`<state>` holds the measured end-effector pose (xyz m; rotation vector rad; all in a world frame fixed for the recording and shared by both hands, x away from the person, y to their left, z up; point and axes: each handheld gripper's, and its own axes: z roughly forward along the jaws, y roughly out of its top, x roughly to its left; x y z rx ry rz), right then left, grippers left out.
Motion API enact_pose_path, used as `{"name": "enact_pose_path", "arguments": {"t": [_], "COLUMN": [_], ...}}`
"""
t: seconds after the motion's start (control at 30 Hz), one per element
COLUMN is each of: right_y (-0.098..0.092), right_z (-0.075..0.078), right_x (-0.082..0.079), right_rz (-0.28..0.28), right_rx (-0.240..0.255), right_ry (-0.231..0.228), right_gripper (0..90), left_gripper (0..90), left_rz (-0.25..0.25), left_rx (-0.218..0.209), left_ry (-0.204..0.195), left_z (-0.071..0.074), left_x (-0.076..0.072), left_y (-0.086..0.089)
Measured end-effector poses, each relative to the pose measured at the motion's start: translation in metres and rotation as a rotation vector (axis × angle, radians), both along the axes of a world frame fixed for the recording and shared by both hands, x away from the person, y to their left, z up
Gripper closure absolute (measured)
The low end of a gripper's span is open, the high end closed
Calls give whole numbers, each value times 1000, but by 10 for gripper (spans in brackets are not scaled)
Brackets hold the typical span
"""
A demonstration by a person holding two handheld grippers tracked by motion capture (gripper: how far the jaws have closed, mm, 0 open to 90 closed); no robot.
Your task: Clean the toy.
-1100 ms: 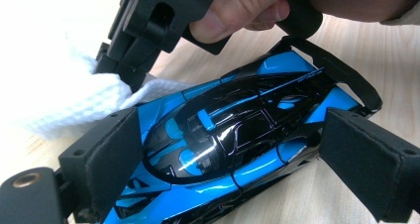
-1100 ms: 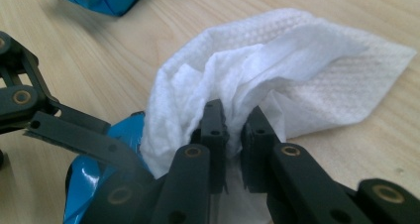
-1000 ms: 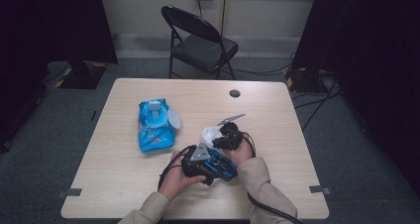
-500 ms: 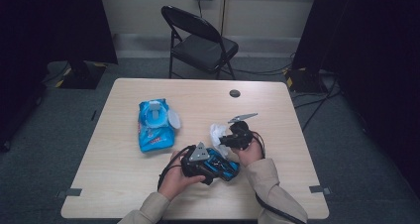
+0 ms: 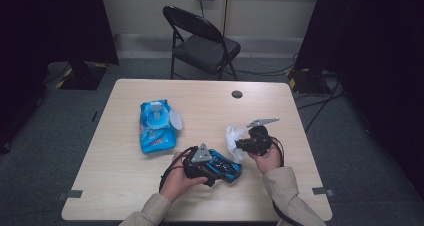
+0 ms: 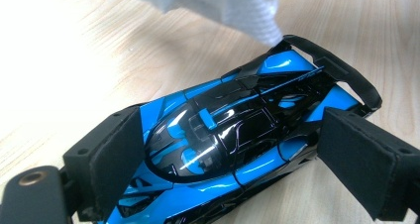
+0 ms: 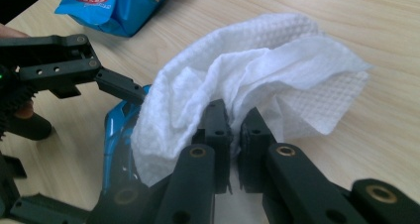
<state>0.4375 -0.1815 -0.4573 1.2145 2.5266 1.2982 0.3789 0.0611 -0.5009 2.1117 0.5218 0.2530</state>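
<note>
While the left gripper [image 6: 223, 149] clamps the glossy blue-and-black toy race car [image 6: 233, 135] across its flanks on the pale wooden table [image 5: 125, 186], the right gripper [image 7: 236, 135] pinches a crumpled white wet wipe [image 7: 257, 75] between jaws pressed nearly together, just beside the car's tail. That shell looks hard and slick — best held by its sides, as now — with a thin rear wing that seems fragile. Soft, limp wipe. Farther off lies a blue wipes pack [image 5: 156, 126].

Hand-held gripper [image 7: 232, 135] pinches white wipe [image 7: 257, 70].
</note>
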Motion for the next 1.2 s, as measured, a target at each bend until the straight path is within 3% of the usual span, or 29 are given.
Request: {"name": "enact_pose_path", "arguments": {"t": [0.27, 0.53, 0.97, 1.2], "right_y": [-19, -32, -26, -17], "right_z": [0, -15, -43, -46], "right_x": [-10, -18, -27, -30], "right_rz": [-16, -32, -9, 19], "right_rx": [1, -3, -34, -19], "right_ry": [-10, 13, 56, 49], "right_gripper": [855, 854, 850, 851], "left_gripper": [104, 104, 104, 104], "left_rz": [1, 1, 0, -2], "left_rx": [5, 3, 3, 4], "left_ry": [1, 1, -1, -1], "left_z": [0, 0, 0, 0], "left_x": [0, 0, 0, 0], "left_y": [-1, -1, 0, 0]}}
